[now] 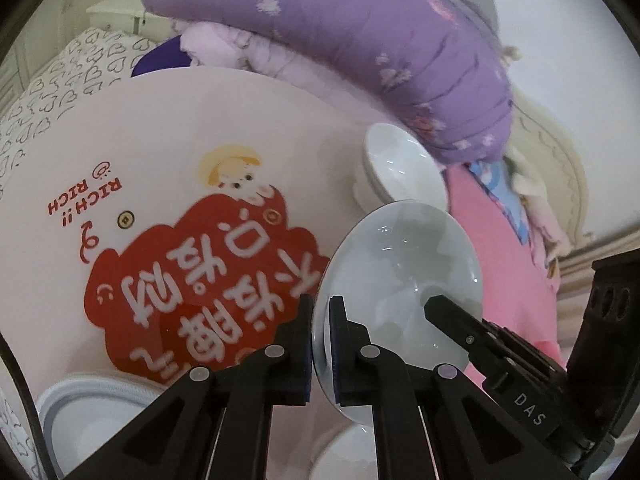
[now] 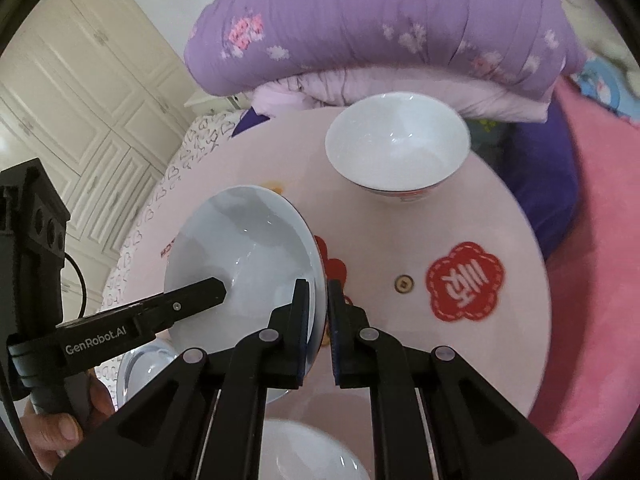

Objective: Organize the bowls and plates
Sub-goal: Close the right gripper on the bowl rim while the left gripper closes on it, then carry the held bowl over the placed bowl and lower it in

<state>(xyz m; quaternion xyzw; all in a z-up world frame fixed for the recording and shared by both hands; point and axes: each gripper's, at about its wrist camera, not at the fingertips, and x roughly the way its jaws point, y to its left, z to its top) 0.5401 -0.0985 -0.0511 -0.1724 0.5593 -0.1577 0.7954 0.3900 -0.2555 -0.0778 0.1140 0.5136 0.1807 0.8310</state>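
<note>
Both tools pinch the pale-blue plate (image 2: 244, 248): right tool (image 2: 318, 320) on its right rim, left tool (image 2: 218, 290) opposite. White bowl (image 2: 396, 148) stands beyond on round counter (image 2: 500, 216).

Pale-blue plate (image 2: 248, 248); purple floral quilt (image 2: 380, 28)

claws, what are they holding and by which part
Both hold one pale plate by its rim, on opposite edges: the left claw pinches one side, the right claw the other, above the round table.

I'm clamping both grippers on opposite rims of one plate (image 2: 240, 264) — left gripper (image 1: 321, 344) pinching one edge, right gripper (image 2: 318, 332) other, both angling downward; hand (image 2: 52, 432) gripping left handle.
</note>
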